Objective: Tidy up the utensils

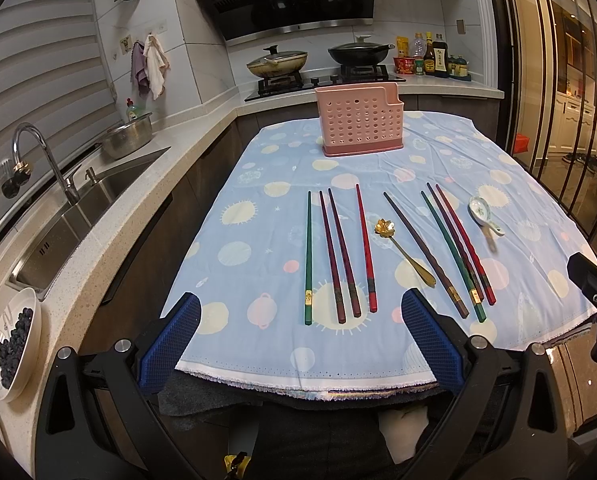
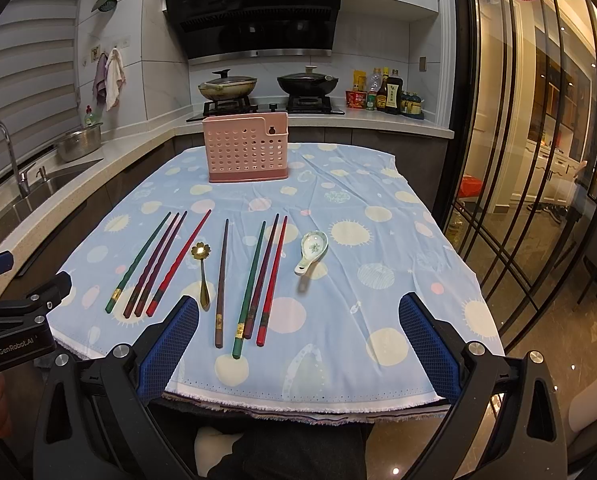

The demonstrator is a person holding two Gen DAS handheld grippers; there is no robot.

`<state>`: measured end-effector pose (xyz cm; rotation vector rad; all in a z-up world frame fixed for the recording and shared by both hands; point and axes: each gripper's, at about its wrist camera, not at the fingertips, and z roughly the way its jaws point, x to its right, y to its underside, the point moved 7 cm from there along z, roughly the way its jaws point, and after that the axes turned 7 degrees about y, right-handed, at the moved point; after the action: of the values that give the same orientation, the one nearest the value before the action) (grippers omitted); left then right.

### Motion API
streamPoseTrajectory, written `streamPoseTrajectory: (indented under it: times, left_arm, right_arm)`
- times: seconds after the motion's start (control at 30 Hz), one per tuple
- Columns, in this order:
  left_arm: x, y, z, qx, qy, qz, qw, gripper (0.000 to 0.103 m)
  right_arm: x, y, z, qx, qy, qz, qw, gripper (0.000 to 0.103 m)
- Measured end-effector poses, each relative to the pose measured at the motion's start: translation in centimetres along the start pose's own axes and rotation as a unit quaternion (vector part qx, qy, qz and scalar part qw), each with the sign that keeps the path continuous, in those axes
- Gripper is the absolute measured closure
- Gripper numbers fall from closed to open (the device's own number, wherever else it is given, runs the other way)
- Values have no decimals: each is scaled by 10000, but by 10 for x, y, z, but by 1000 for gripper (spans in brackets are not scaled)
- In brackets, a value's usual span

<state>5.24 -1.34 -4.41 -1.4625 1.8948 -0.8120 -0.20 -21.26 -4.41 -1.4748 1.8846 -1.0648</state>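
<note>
- The left tool (image 1: 300,336) hangs wide open and empty at the bottom of its frame, over the near bench edge; the right tool (image 2: 298,338) is likewise spread and empty.
- Chopsticks: four (image 1: 338,256) lie centre frame, four more (image 1: 450,252) to the right, some touching. Closing on one could catch its neighbour or roll it.
- The gold spoon (image 1: 404,250) lies between the groups; the ceramic spoon (image 1: 483,213) sits farther right. Both are low and likely to slip.
- The pink holder (image 1: 360,120) stands upper centre, well apart; a hard insertion might tip it.
- The tablecloth (image 1: 258,240) could bunch and drag utensils.
</note>
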Motion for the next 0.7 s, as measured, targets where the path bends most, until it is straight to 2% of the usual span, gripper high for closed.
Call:
streamPoseTrajectory:
  times: [0.2,0.3,0.37,0.57,0.7]
  left_arm:
    - [0,0,0,-4,4,-8,10000,7]
    - [-1,2,5,-64,177,-45,9998,7]
    - [-12,3,17,-178,244,-214,9993,7]
    - [-55,11,67,-645,130,-695,9954,7]
    - [-68,15,99,-926,185,-850,9919,7]
  right_arm:
    - [0,0,0,9,-3,5,10000,7]
    - [3,0,3,10,32,23,10000,7]
    - [9,2,9,-44,68,89,9999,7]
    - [22,8,44,-366,187,217,9989,7]
    - [25,10,66,-568,201,315,9977,7]
